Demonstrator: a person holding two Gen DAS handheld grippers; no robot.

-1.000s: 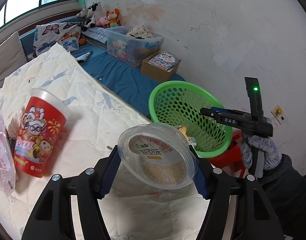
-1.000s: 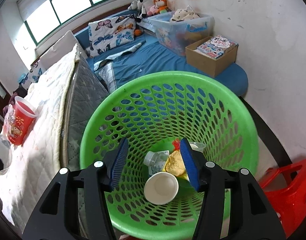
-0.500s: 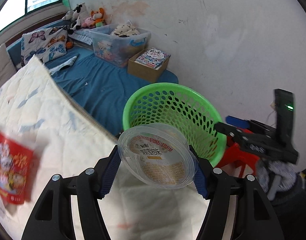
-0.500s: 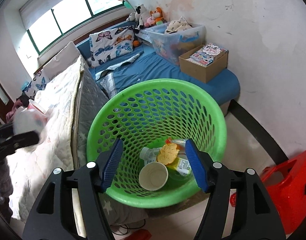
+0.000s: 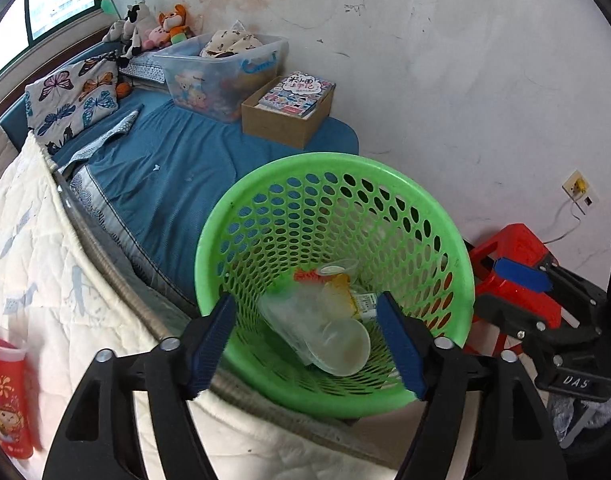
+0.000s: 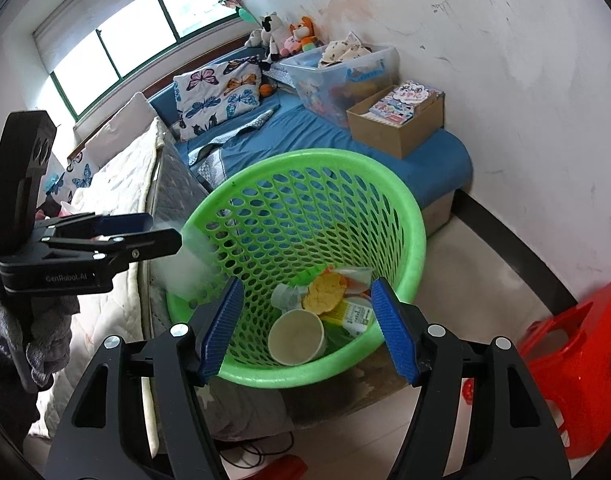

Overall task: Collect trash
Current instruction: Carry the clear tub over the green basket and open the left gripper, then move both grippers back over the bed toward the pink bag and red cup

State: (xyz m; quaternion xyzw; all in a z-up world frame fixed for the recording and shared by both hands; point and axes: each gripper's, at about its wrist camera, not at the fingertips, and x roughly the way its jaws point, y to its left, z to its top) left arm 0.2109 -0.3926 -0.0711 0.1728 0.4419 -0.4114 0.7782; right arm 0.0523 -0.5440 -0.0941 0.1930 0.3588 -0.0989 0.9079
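L gripper (image 5: 307, 344) opening over basket (image 5: 445, 216) rim, container (image 5: 325, 332) loose inside; R gripper (image 6: 303, 326) opening, empty

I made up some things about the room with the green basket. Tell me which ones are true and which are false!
1. The green basket has trash in it. True.
2. The left claw is squeezing a clear lid. False: its jaws are opening and nothing is pressed between them; a clear plastic lid shows blurred over the basket, seemingly just dropped.
3. A paper cup lies inside the basket. True.
4. The stool beside the basket is blue. False: it is red.
5. The cardboard box sits on the blue mattress. True.
6. The right claw is holding a bottle. False: nothing is between its pads.
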